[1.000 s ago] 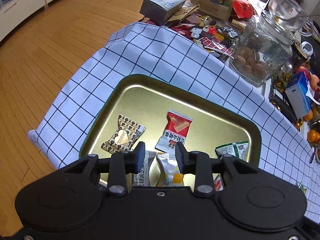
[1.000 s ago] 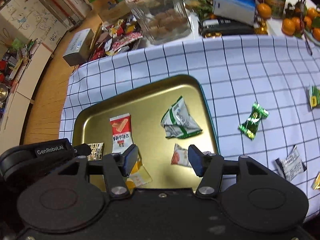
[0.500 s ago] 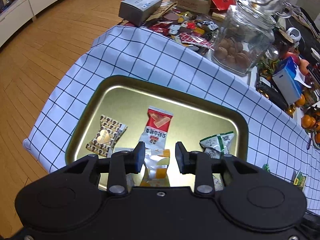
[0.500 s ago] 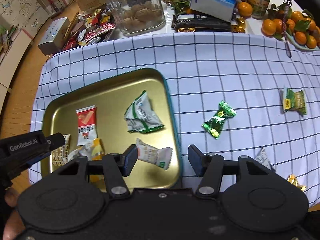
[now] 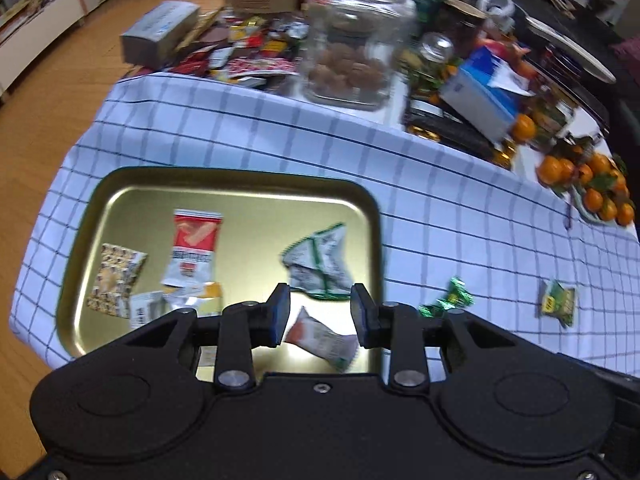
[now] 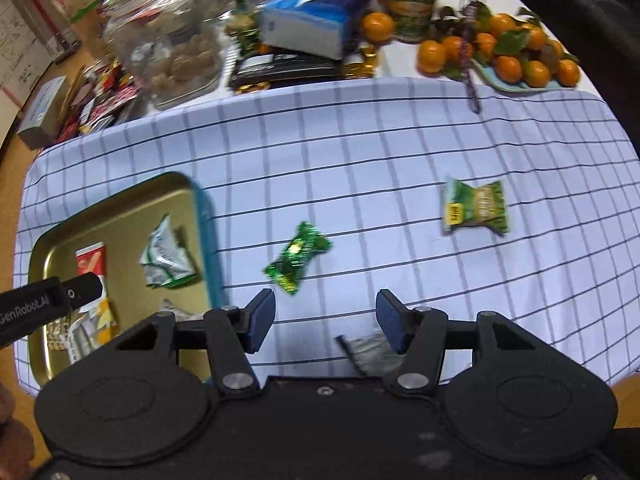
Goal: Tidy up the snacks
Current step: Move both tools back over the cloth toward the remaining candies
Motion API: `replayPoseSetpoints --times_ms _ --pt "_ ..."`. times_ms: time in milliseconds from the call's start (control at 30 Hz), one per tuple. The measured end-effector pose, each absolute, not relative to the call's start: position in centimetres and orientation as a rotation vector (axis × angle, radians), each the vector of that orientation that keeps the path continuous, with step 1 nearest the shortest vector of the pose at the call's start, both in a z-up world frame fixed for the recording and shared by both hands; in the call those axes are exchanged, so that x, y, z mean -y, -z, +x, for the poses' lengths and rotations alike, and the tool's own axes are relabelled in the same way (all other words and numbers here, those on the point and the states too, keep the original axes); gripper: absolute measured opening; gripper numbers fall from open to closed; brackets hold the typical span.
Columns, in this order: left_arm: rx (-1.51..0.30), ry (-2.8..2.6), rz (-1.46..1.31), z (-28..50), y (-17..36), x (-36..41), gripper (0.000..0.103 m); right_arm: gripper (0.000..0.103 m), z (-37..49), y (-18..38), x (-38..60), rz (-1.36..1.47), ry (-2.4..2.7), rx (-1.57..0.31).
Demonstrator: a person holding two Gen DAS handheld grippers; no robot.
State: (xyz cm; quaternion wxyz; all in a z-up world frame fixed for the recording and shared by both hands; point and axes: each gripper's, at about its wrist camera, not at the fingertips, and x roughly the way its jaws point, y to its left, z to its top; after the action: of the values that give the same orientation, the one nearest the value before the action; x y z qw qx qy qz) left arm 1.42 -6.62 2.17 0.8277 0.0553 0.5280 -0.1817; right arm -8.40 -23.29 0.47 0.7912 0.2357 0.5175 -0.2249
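Gold tray [image 5: 86, 236] holds snacks — green candy [image 6: 298, 256] outside.

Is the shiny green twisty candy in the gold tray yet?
No, it's out. The green twist-wrapped candy lies on the checked tablecloth, beside the gold tray, apart from its rim.

A gold tray [image 5: 224, 184] sat on a white tablecloth [image 6: 360, 152] checked with dark blue lines. Ahead of the right gripper [image 6: 326, 320] lay a shiny green candy [image 6: 298, 256]; oranges [image 6: 500, 56] glowed beyond.
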Motion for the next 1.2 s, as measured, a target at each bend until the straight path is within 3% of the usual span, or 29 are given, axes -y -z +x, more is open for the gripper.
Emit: replayPoseSetpoints --times_ms 567,900,1200 --pt "-1.243 0.584 0.27 -4.6 0.1 14.4 0.041 0.059 -17.1 2.6 31.7 0.557 0.621 -1.131" --pt "-1.327 0.644 0.329 -6.3 1.7 15.3 0.041 0.056 -20.6 4.0 33.7 0.737 0.504 -1.176" --pt "-1.336 0.655 0.385 -7.6 2.3 16.0 0.041 0.056 -21.7 4.7 31.6 0.61 0.373 -1.19"
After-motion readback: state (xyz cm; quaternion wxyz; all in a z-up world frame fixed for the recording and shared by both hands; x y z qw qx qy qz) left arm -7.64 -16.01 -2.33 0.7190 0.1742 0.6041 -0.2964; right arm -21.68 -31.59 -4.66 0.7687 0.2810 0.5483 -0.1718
